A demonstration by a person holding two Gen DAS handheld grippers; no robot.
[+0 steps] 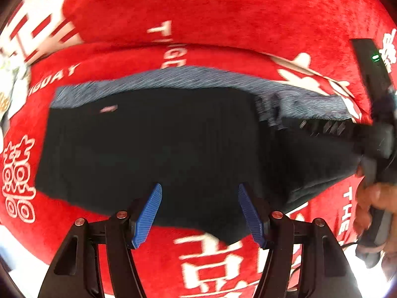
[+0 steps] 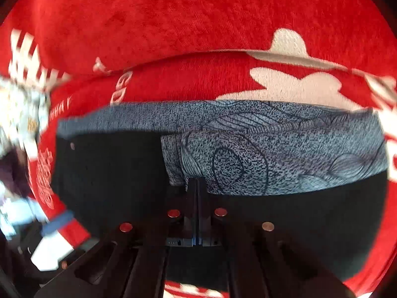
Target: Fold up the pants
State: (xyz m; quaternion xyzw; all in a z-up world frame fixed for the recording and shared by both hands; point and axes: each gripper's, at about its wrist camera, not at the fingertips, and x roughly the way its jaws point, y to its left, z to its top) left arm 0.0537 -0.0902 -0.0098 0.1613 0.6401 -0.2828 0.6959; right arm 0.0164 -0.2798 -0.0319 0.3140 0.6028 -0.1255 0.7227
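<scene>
- Blue pads (image 1: pixel 148 213) of my left gripper (image 1: pixel 199 212) are standing partly apart, gripping nothing, hovering over the near edge of the pants (image 1: pixel 158 144).
- My left gripper is pointing steeply down at the pants.
- Fingers of my right gripper (image 2: pixel 197 186) are pressing together; fabric between them I cannot tell, though their tips are sitting at the grey patterned fold (image 2: pixel 273 159) of the pants (image 2: pixel 111 173).
- From the left camera, I am seeing the right gripper (image 1: pixel 372 134) at the pants' right end, a hand (image 1: pixel 374 203) wrapping its handle.
- Dark pants are lying flat, folded, on the red blanket (image 1: pixel 223 12), grey inside showing along their far edge.
</scene>
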